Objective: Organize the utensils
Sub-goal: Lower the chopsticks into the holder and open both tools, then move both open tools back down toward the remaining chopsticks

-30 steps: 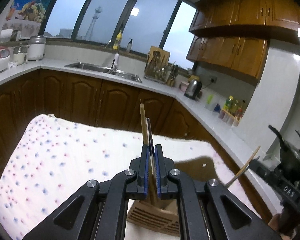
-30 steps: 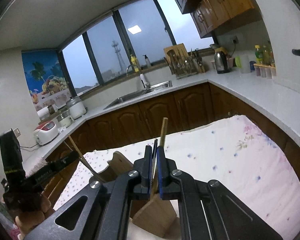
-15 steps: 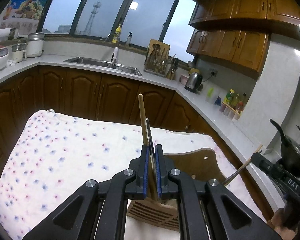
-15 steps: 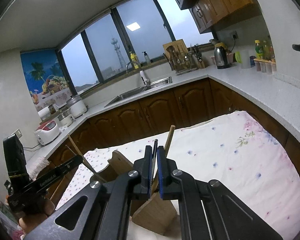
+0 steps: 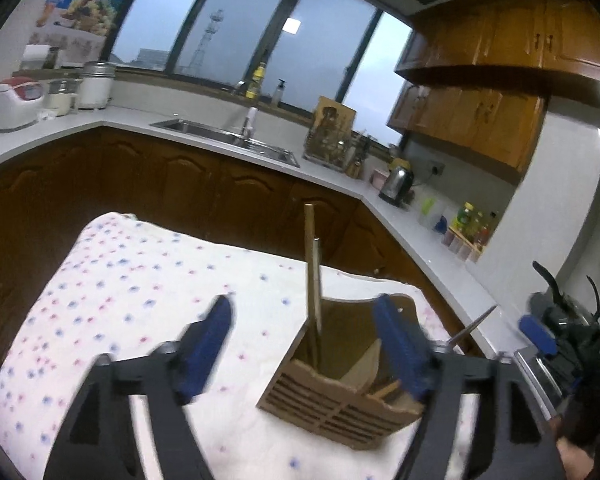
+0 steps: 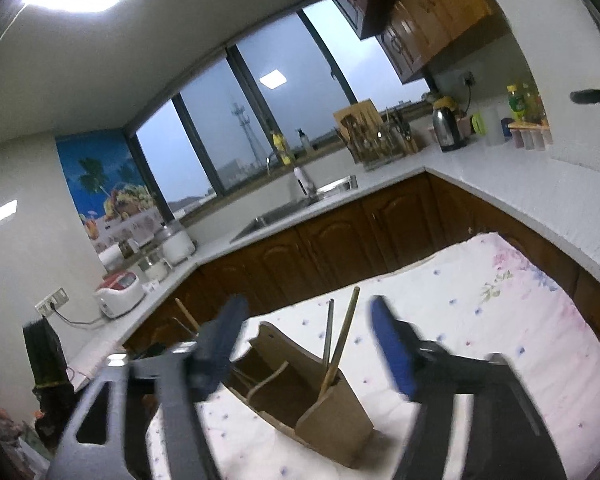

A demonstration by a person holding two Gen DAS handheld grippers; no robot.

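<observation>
A wooden slatted utensil holder (image 5: 340,392) stands on the floral cloth; it also shows in the right wrist view (image 6: 320,412). A wooden stick and a dark metal utensil (image 5: 313,280) stand upright in one of its compartments, free of any grip. In the right wrist view they are the two leaning utensils (image 6: 338,340). My left gripper (image 5: 308,348) is open, its blue pads (image 5: 210,344) spread either side of the holder. My right gripper (image 6: 308,348) is open too, pads (image 6: 390,352) wide apart above the holder. The other gripper shows at each view's edge (image 5: 540,336).
The floral tablecloth (image 5: 132,280) covers the table. Dark wooden cabinets and a white countertop (image 5: 440,248) wrap around behind, with a sink (image 5: 228,140), kettle (image 5: 396,184), rice cooker (image 5: 12,104) and utensil rack (image 5: 332,140).
Both grippers were shut on utensils above the holder; both have opened, and the utensils now stand in the holder. Both views are blurred by motion.
</observation>
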